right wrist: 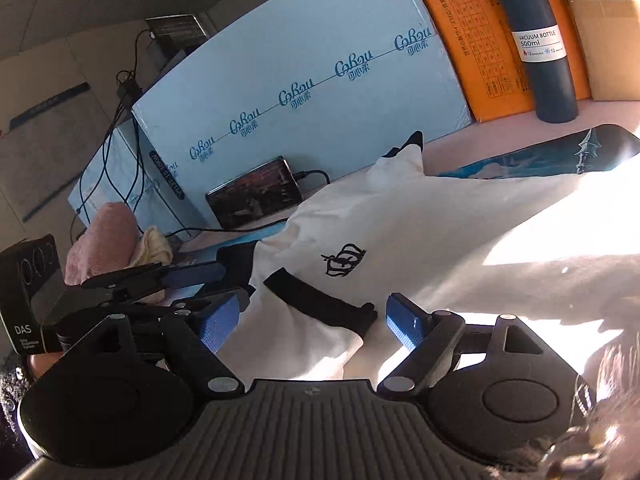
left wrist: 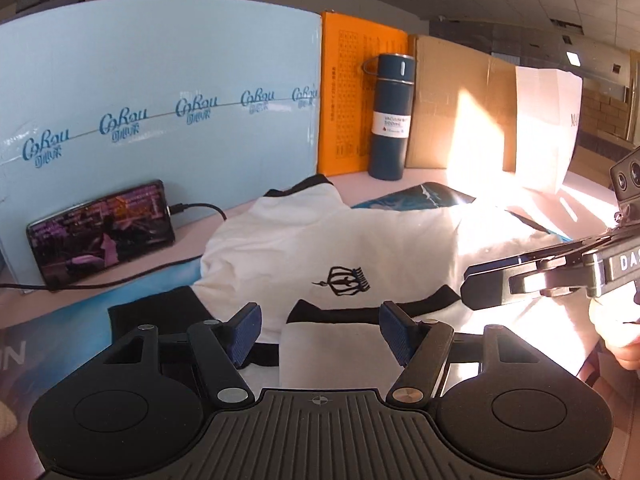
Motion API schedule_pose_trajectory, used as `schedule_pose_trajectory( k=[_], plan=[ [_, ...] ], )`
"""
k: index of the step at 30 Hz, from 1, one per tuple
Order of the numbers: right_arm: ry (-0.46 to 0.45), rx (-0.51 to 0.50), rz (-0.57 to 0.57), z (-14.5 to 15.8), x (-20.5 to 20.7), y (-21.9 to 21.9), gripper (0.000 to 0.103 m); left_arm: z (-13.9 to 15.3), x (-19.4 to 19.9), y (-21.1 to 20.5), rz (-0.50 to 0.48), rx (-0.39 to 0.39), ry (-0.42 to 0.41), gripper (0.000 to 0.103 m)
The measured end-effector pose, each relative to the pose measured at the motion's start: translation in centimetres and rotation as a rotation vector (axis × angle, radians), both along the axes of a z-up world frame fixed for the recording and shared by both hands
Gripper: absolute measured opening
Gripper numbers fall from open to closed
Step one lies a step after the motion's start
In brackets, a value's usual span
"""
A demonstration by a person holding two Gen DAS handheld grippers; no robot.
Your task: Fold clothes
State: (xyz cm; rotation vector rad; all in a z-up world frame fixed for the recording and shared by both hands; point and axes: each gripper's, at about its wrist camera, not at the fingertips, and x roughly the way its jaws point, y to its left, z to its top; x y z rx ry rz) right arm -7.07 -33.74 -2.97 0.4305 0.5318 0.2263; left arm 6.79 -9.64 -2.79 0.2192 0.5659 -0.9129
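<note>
A white T-shirt with black trim and a black crown logo lies partly folded on the table. A black-cuffed sleeve is folded over its front. My left gripper is open just above that sleeve, holding nothing. The right gripper shows at the right edge of the left wrist view, over the shirt's sunlit side. In the right wrist view the shirt fills the middle, and my right gripper is open over the sleeve cuff. The left gripper shows at the left there.
A phone on a cable leans against a light blue box. An orange box, a dark blue vacuum bottle, a cardboard box and a white paper bag stand at the back. Pink and cream cloths lie at the left.
</note>
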Motion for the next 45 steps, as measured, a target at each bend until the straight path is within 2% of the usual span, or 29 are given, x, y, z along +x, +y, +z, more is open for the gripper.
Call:
schedule_pose_trajectory(
  k=[1, 5, 7, 9, 10, 11, 12, 17, 18, 25, 28, 31, 35, 38, 40, 43, 45],
  plan=[
    [0.008, -0.006, -0.011, -0.1, 0.1, 0.3, 0.078, -0.6, 0.3, -0.3, -0.004, 0.018, 0.012, 0.067],
    [0.039, -0.032, -0.033, -0.8, 0.9, 0.7, 0.048, -1.5, 0.1, -0.6, -0.024, 0.042, 0.009, 0.065],
    [0.047, -0.078, -0.062, -1.4, 1.1, 1.0, 0.033, -1.6, -0.3, -0.7, -0.037, 0.048, -0.008, 0.059],
    [0.036, -0.068, -0.062, -1.5, 0.9, 0.8, 0.024, -1.5, -0.9, -0.8, -0.055, 0.054, -0.041, 0.029],
    [0.031, -0.061, -0.061, -1.5, 0.9, 0.7, 0.018, -1.4, -1.1, -0.9, -0.064, 0.057, -0.057, 0.022],
    [0.027, -0.047, -0.061, -1.5, 0.6, 0.7, 0.014, -1.3, -1.4, -1.0, -0.078, 0.056, -0.073, 0.01],
    [0.022, -0.032, -0.061, -1.4, 0.4, 0.6, 0.014, -1.1, -1.7, -0.9, -0.09, 0.047, -0.092, 0.005],
    [-0.052, 0.02, -0.038, -0.3, -2.5, 0.8, 0.011, 0.8, -4.2, 1.0, -0.111, -0.025, -0.169, 0.002],
    [-0.074, 0.026, -0.027, 0.1, -3.4, 1.0, 0.011, 1.3, -4.8, 1.8, -0.117, -0.06, -0.185, 0.002],
    [-0.203, 0.1, 0.045, 2.0, -10.1, 1.9, 0.009, 3.3, -10.6, 8.0, -0.154, -0.264, -0.204, 0.002],
    [-0.227, 0.09, 0.044, 2.4, -12.9, 2.4, 0.009, 3.4, -12.6, 10.3, -0.185, -0.304, -0.214, 0.002],
    [-0.238, 0.09, 0.072, 2.4, -15.6, 3.1, 0.009, 3.0, -14.2, 12.2, -0.211, -0.339, -0.186, 0.002],
    [-0.224, 0.075, 0.119, 1.5, -18.0, 4.2, 0.009, 1.8, -16.0, 14.0, -0.263, -0.347, -0.162, 0.002],
    [-0.205, 0.046, 0.148, 0.3, -19.3, 5.0, 0.009, 0.5, -16.9, 14.8, -0.297, -0.333, -0.125, 0.002],
    [-0.191, 0.061, 0.178, -0.5, -20.1, 5.3, 0.009, -0.1, -17.3, 15.4, -0.328, -0.324, -0.086, 0.002],
    [-0.18, 0.107, 0.258, -1.5, -21.2, 5.7, 0.008, -0.8, -17.7, 15.7, -0.385, -0.254, -0.031, 0.003],
    [-0.168, 0.076, 0.281, -1.7, -21.7, 6.2, 0.009, -0.9, -17.6, 15.8, -0.447, -0.215, 0.015, 0.006]
  ],
)
